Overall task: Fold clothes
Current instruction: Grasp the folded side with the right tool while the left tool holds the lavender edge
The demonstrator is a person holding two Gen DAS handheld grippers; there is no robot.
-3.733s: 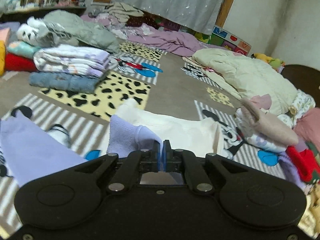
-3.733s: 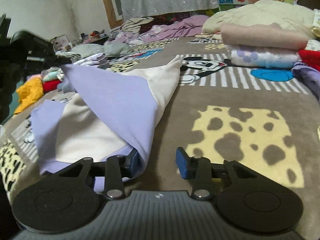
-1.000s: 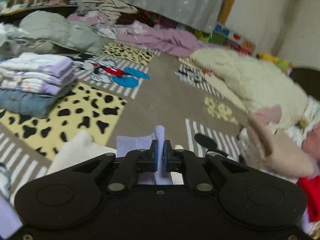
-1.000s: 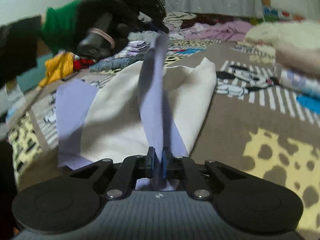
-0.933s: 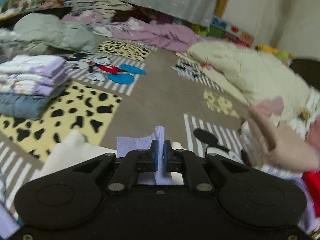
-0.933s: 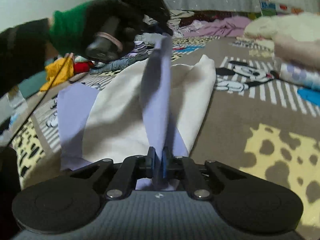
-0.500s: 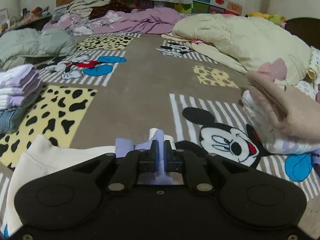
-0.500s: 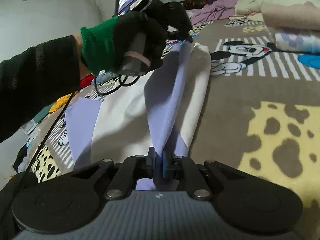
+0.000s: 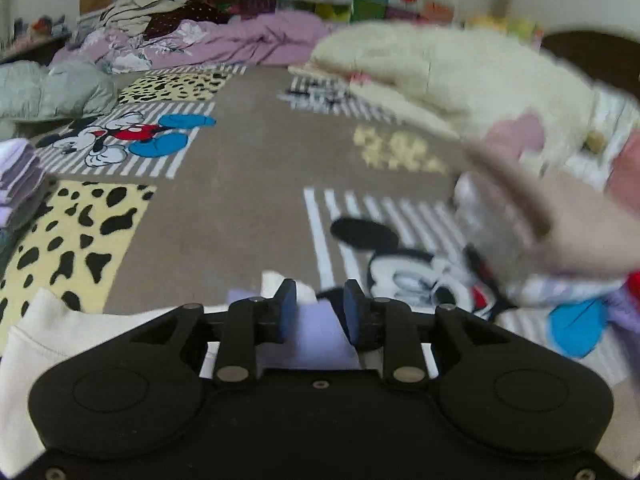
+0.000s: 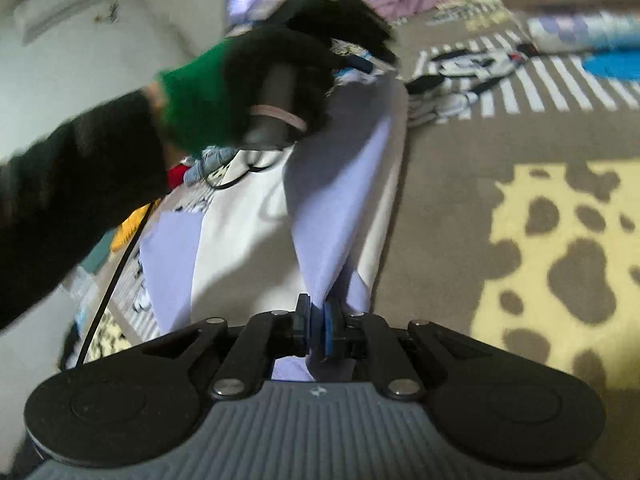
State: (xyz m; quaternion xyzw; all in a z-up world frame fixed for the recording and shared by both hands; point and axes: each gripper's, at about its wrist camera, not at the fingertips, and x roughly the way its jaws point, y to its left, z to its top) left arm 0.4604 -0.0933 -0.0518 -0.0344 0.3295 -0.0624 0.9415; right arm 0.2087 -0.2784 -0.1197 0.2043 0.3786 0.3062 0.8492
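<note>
On my left wrist view the left tongs (image 9: 316, 306) are spreading apart, with the lilac sleeve (image 9: 316, 340) lying loose between the blue pads (image 9: 287, 312) and neither pad pressing on it. On my right wrist view the right tongs (image 10: 317, 330) are pressed together, pinching the other end of that same sleeve, which rises away from them as a taut fold. The garment (image 10: 236, 240), cream in the body with lilac sleeves, lies spread on the patterned blanket (image 10: 448, 200) that has cartoon mice, stripes and spotted yellow patches. Above it I see my gloved left hand (image 10: 260, 92), black with a green cuff, gripping its handle. A cream quilt (image 9: 460, 72) and a blurred stack of folded clothes (image 9: 560, 240) sit off to the right.
</note>
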